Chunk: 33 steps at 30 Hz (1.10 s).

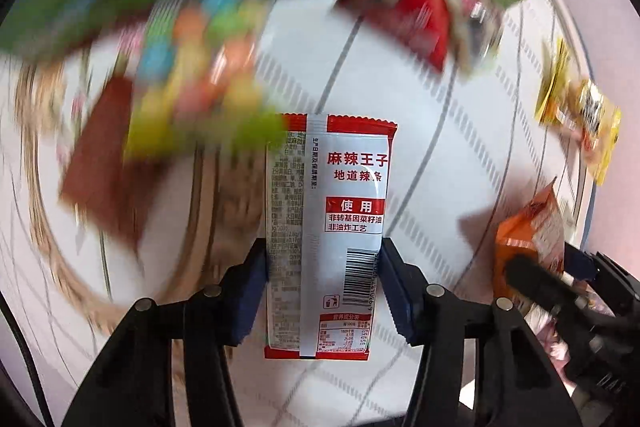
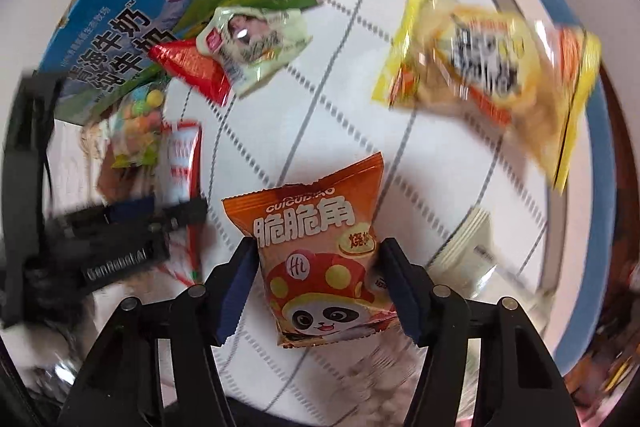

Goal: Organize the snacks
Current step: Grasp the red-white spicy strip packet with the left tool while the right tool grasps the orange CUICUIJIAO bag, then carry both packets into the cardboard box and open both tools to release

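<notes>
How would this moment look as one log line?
left gripper: shut on red-and-white snack packet | right gripper: shut on orange panda snack bag

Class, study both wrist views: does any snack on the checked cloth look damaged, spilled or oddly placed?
Nothing looks torn or spilled. The loose packets lie scattered at mixed angles, and the pale green packet overlaps the red wrapper beside the blue milk carton. Blur hides finer detail.

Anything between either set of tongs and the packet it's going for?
No. The left tongs already have the red-and-white spicy strip packet between their pads, which touch both its edges. The right tongs likewise grip the orange panda snack bag. The other snacks on the checked cloth lie clear of both.
</notes>
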Tool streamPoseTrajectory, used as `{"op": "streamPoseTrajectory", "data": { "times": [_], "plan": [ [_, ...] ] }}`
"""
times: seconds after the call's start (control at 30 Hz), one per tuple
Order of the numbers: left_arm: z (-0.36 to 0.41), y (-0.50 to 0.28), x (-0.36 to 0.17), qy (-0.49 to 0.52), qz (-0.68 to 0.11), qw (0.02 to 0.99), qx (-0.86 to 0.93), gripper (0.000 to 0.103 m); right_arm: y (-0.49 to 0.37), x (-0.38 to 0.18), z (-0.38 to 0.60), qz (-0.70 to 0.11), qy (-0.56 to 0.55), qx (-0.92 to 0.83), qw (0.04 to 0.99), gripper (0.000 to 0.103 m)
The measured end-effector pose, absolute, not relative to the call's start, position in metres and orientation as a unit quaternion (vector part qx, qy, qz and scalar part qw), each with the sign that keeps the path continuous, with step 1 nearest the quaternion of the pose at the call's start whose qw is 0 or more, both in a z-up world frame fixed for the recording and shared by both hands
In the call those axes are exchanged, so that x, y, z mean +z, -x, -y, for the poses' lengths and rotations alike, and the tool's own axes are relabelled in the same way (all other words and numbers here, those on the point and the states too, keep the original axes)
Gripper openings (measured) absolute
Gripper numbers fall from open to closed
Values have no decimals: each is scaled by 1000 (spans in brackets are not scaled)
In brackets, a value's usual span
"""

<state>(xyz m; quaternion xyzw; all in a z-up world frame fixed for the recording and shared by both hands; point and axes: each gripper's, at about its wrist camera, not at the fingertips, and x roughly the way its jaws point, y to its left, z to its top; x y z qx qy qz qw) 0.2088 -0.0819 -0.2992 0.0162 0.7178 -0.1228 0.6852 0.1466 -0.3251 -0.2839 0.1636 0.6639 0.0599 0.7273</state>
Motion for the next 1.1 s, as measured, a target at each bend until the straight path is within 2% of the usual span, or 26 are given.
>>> {"op": "streamPoseTrajectory", "data": {
  "times": [0.13, 0.27, 0.43, 0.57, 0.77, 0.93, 1.1],
  "plan": [
    [61, -189, -315, 4, -737, 666, -112, 53, -135, -288, 318, -675, -186, 78, 710, 65],
    [65, -192, -327, -1, -736, 667, -114, 53, -129, -287, 311, -676, -151, 73, 717, 74],
    [83, -183, -331, -14, -726, 680, -105, 52, -131, -288, 288, -676, -101, 81, 725, 76],
    [92, -167, -314, -9, -719, 687, -103, 49, -136, -296, 271, -677, -66, 76, 729, 75],
    [68, -159, -291, 9, -712, 696, -94, 47, -137, -300, 253, -666, -64, 68, 740, 64],
    [64, -162, -260, 36, -700, 706, -101, 47, -143, -284, 256, -654, -89, 80, 747, 61],
    [54, -169, -207, 74, -672, 727, -119, 47, -158, -249, 255, -628, -120, 108, 761, 61]
  ]
}}
